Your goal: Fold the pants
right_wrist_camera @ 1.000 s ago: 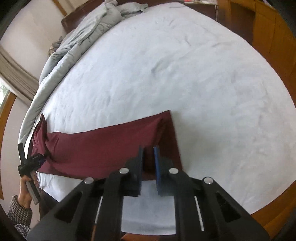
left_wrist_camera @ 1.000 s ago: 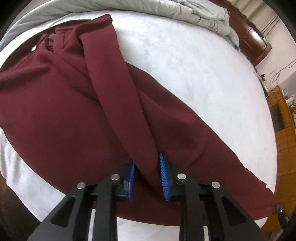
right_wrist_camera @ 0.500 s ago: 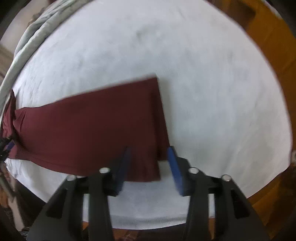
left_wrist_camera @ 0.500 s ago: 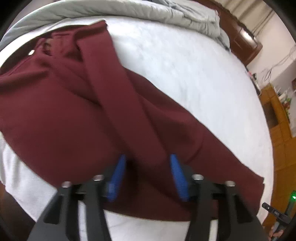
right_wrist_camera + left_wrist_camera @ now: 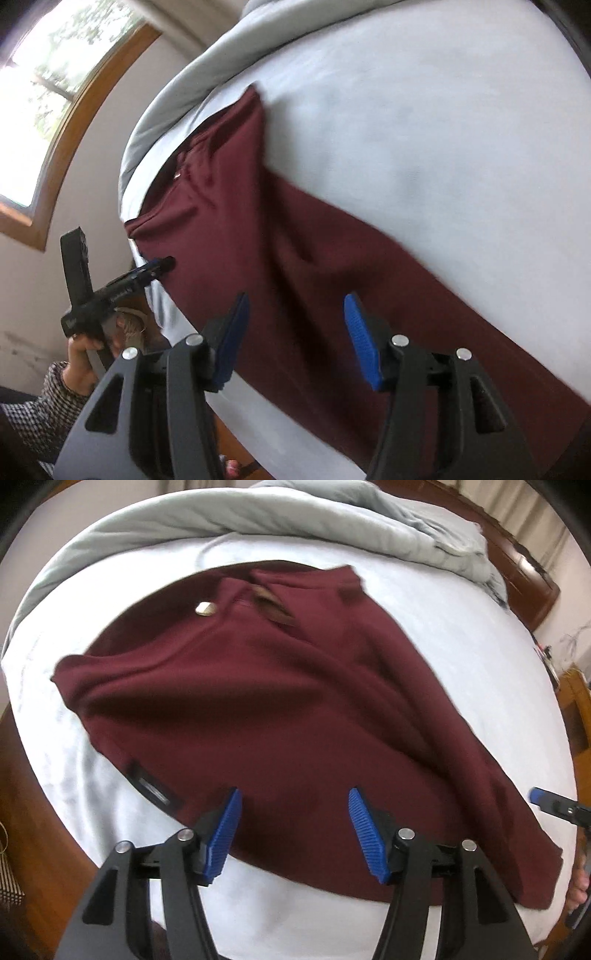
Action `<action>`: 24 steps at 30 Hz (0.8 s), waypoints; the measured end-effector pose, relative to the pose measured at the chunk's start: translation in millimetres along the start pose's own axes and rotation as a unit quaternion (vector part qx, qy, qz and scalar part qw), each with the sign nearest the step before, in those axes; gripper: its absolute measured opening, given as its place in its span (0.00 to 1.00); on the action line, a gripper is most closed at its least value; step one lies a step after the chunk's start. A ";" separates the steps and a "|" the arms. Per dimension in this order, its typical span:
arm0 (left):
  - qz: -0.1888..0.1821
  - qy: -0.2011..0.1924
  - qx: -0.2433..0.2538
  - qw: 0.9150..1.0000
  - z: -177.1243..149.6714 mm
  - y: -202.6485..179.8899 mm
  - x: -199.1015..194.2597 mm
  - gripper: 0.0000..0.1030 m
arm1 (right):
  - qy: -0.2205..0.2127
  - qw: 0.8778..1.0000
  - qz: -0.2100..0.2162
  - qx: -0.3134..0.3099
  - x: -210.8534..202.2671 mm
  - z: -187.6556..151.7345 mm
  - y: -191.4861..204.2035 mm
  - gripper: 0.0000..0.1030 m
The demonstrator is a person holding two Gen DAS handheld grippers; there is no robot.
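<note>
The maroon pants (image 5: 280, 709) lie flat on the white bed sheet (image 5: 461, 627), waistband at the far side with a metal button (image 5: 205, 608). My left gripper (image 5: 295, 830) is open and empty, just above the pants' near edge. In the right wrist view the pants (image 5: 295, 258) run diagonally across the bed. My right gripper (image 5: 295, 332) is open and empty above the leg part. The left gripper also shows in the right wrist view (image 5: 147, 271) at the pants' left edge. The right gripper's tip shows at the right edge of the left wrist view (image 5: 550, 803).
A grey duvet (image 5: 295, 513) is bunched along the far side of the bed. A wooden bed frame (image 5: 22, 794) runs along the near left edge, and a dark headboard (image 5: 528, 576) stands at the far right. A window (image 5: 40, 96) is on the wall to the left.
Both grippers have opened and let go of the pants. The fabric strip held by the left gripper now lies flat. Both grippers have pulled back and swung to new viewing angles.
</note>
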State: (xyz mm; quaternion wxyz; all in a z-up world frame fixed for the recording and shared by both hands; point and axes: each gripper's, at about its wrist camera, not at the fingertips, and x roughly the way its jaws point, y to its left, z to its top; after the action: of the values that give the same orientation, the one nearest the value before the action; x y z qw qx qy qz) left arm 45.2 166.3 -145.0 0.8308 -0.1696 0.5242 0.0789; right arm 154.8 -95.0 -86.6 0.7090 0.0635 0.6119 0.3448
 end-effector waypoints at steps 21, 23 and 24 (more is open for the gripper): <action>-0.007 -0.036 0.014 0.999 23.8 47.3 -6.5 0.68 | 0.061 0.986 0.046 -0.146 72.3 -4.4 87.2 0.28; -0.008 -0.027 0.007 1.000 26.0 55.7 1.5 0.68 | 0.100 0.983 0.017 -0.153 99.3 -16.6 85.7 0.29; -0.016 -0.022 -0.001 1.000 27.1 59.8 5.3 0.68 | 0.100 0.985 0.033 -0.140 102.7 -16.1 82.1 0.36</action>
State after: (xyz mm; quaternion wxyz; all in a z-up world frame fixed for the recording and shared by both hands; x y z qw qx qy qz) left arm 51.9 231.6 -151.1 0.8430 -0.1771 0.5030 0.0703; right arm 107.7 19.8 -133.0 0.6342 -0.0512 0.6233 0.4546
